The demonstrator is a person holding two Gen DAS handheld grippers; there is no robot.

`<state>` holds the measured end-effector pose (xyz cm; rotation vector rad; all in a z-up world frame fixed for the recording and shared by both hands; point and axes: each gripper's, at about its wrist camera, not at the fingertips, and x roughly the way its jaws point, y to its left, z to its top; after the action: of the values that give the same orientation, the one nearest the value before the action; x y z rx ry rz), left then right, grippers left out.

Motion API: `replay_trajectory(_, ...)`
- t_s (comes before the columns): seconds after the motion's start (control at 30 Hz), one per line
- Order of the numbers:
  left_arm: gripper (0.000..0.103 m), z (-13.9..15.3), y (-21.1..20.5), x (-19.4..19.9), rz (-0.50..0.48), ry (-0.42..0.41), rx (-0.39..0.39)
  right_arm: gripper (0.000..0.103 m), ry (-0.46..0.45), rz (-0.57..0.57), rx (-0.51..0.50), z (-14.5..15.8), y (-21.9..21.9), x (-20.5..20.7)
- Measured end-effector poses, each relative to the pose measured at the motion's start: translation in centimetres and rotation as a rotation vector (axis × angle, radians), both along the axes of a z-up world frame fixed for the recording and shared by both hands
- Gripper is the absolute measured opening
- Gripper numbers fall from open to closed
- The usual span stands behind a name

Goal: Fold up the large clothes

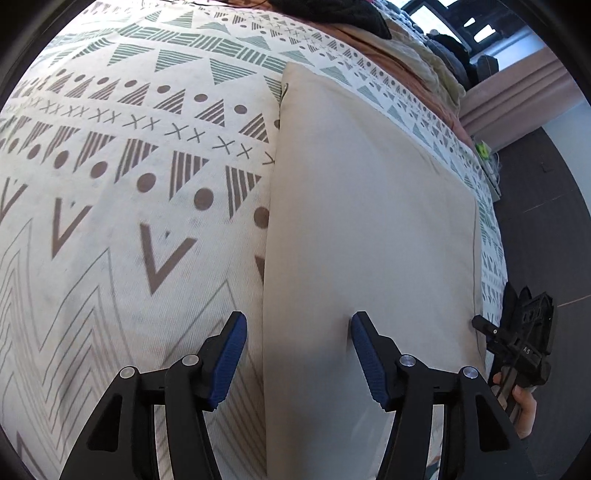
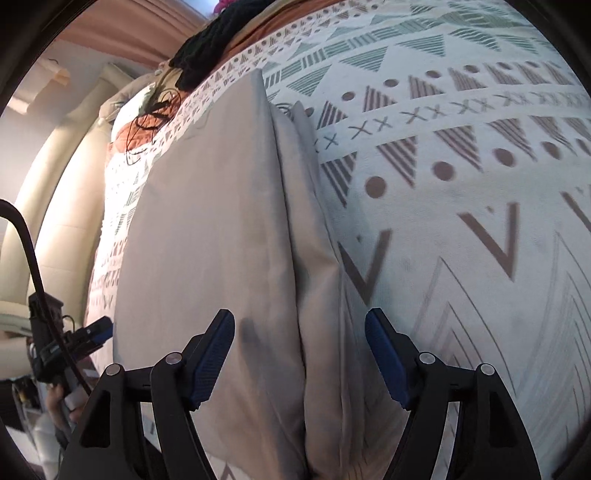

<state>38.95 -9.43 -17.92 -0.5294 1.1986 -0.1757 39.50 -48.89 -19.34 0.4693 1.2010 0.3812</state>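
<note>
A beige garment (image 1: 369,206) lies folded into a long flat strip on the patterned bedspread (image 1: 129,184). My left gripper (image 1: 297,325) is open, its fingers straddling the garment's left edge just above the cloth. My right gripper (image 2: 299,325) is open over the garment (image 2: 221,221), above its stacked folded edges, where layers show side by side. The right gripper also shows at the right edge of the left wrist view (image 1: 517,343), and the left gripper at the left edge of the right wrist view (image 2: 74,339). Neither holds anything.
A pile of dark and tan clothes (image 1: 351,18) lies at the far end of the bed. Black cables (image 2: 147,118) rest on an orange cloth. The dark floor (image 1: 546,221) lies beyond the bed's edge. A cream padded headboard (image 2: 66,177) stands beside the bed.
</note>
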Motion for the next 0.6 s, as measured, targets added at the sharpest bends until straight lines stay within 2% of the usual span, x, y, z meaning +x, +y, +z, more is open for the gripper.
replay_trajectory(0.23,0.06,-0.7,-0.2,4.0,-0.001,-0.008,0.003,0.073,0.023,0.045,0.119,-0.8,0.9,5.3)
replay_trajectory(0.3,0.06,-0.8,-0.3,5.0,0.001,-0.012,0.01,0.068,0.026,0.051,0.15,-1.2,1.2,6.7)
replay_trajectory(0.6,0.055,-1.2,-0.1,9.5,0.012,-0.024,0.033,0.06,0.066,0.051,0.307,-2.9,1.3,12.3)
